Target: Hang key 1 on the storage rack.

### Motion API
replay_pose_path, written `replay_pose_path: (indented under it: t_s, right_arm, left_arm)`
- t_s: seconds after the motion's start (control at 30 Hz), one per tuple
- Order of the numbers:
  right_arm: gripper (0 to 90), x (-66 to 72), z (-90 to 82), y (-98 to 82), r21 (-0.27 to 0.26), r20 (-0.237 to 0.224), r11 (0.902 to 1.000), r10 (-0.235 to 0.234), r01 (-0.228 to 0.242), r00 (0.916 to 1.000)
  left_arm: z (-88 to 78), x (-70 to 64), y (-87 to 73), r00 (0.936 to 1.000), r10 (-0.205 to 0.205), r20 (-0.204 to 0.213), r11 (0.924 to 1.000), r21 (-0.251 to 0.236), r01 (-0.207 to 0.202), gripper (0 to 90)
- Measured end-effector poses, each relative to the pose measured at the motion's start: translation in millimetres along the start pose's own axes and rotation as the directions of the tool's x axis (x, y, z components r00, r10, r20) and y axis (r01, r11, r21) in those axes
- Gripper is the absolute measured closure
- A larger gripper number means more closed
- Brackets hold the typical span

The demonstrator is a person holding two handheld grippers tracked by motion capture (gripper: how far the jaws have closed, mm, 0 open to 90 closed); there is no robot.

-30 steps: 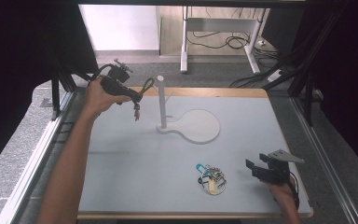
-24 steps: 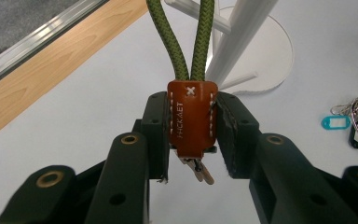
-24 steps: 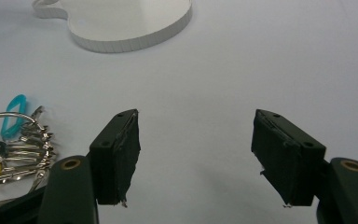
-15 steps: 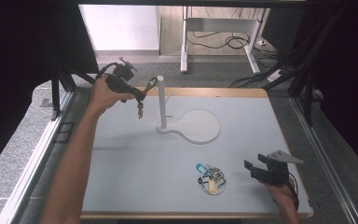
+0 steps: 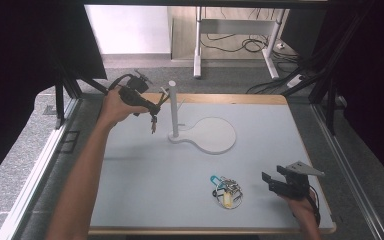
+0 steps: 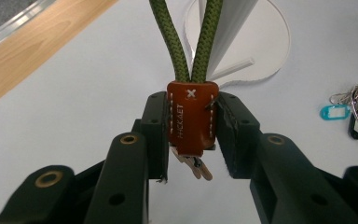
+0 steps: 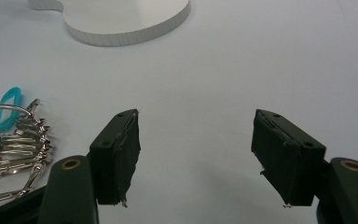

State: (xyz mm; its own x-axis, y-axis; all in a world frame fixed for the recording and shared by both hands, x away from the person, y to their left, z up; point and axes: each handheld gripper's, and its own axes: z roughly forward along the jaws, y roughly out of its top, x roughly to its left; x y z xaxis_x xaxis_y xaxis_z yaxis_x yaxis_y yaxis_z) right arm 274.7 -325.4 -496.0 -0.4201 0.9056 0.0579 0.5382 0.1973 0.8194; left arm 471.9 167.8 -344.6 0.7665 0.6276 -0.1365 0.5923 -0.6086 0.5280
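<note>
My left gripper [image 6: 191, 140], raised over the far left of the table [image 5: 145, 190], has its jaws clamped on the brown leather tab [image 6: 192, 116] of a keychain, whose green cord loop [image 6: 186, 42] runs up beside the white post [image 5: 173, 107] of a stand; small keys [image 6: 193, 165] hang below the tab. My right gripper [image 7: 196, 158], low at the near right corner, has its jaws wide apart and holds nothing. A key bunch [image 5: 226, 190] with blue and yellow tags lies on the table just left of it. The stand's round base [image 5: 212, 135] lies mid-table.
</note>
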Motion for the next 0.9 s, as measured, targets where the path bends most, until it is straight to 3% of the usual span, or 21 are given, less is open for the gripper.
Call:
replay_pose_path:
  t_s: [0.47, 0.6, 0.9]
  right_arm:
    - [32.8, 0.1, -0.8, 0.3, 0.003, 0.009, 1.0, 0.002, -0.002, 1.0]
    - [32.8, 0.1, -0.9, 0.6, 0.001, 0.009, 1.0, 0.002, -0.002, 1.0]
    - [32.5, -2.3, -4.9, 1.6, -0.011, 0.008, 0.9999, 0.008, -0.008, 0.9999]
  left_arm:
    - [15.1, -5.6, -4.9, 1.0, 0.007, 0.002, 0.9999, 0.008, -0.007, 65.5]
    - [11.0, -9.8, -10.1, 0.9983, 0.007, -0.058, 1.0, 0.003, -0.007, 58.6]
    - [-5.7, -18.4, -33.6, 0.9976, -0.026, -0.064, 0.9976, -0.065, 0.022, 48.5]
